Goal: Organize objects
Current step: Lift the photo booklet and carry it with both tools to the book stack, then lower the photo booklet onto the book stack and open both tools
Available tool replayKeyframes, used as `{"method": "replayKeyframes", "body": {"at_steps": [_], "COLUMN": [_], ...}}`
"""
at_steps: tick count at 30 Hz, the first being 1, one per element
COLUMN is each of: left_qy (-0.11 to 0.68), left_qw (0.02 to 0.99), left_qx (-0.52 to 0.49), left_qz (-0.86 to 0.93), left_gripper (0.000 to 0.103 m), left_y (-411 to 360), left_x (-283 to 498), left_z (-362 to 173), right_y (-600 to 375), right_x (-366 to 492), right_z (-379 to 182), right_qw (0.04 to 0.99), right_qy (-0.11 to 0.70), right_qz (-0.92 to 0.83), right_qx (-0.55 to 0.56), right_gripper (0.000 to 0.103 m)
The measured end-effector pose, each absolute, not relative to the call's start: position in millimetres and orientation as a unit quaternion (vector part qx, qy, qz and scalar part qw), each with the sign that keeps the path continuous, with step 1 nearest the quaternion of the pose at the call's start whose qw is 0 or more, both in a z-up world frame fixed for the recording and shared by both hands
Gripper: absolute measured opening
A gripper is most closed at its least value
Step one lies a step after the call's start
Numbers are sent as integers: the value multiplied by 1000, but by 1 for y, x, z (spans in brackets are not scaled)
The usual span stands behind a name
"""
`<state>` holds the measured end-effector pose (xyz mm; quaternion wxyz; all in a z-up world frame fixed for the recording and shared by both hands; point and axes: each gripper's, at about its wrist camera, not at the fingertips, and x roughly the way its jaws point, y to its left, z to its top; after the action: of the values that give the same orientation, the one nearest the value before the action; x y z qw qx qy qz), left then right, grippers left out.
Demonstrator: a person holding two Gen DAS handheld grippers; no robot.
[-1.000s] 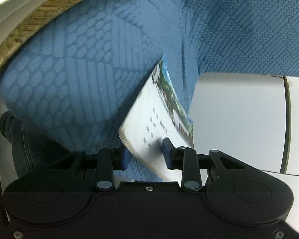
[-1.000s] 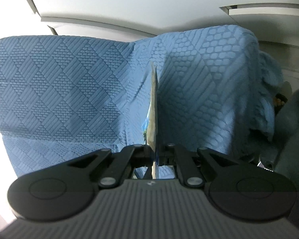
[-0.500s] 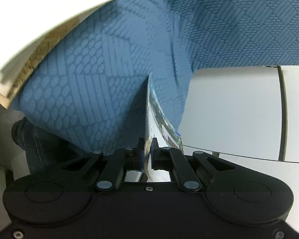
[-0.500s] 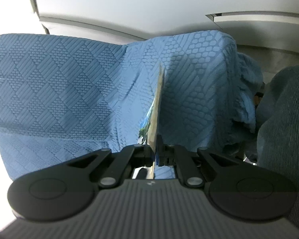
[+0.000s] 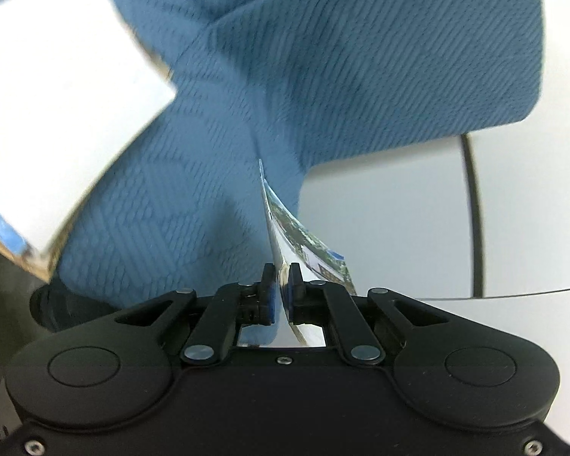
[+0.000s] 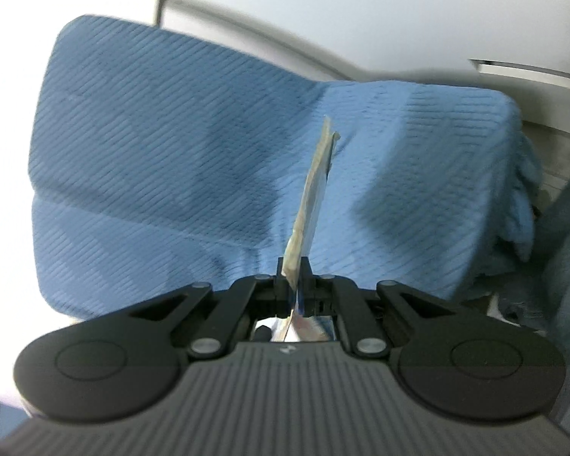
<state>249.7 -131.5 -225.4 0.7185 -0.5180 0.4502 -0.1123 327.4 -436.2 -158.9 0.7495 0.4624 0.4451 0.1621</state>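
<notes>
Blue quilted cover (image 5: 361,76) behind; left tool (image 5: 280,285) and right tool (image 6: 294,279) each clamp a printed leaflet (image 5: 304,239), lifted; next, somewhere to put it

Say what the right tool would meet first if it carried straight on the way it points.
Most likely the blue quilted sofa backrest, which fills the view ahead of the right tool. The printed leaflet clamped in it juts forward and would touch first; depth is unclear.
</notes>
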Motion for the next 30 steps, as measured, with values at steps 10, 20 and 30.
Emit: {"method": "replayKeyframes", "body": {"at_steps": [10,20,30], "left_qy": [389,363,397], "left_qw": [759,774,775], "left_qx": [-512,-515,-491], "left_qz": [-100,-61,-32], "left_gripper": [6,7,7], "left_y": [-48,38,69], "left_x": [248,240,238], "left_z": [-168,-172,-225], "right_y": [-362,-274,-236], "right_x": [327,319,301], "right_z": [-128,-148,-196], "right_qw": [732,716,718], "right_qy": [450,485,522], "right_qz": [239,282,274], "right_qx": [452,415,371], "right_gripper": [7,8,8]}}
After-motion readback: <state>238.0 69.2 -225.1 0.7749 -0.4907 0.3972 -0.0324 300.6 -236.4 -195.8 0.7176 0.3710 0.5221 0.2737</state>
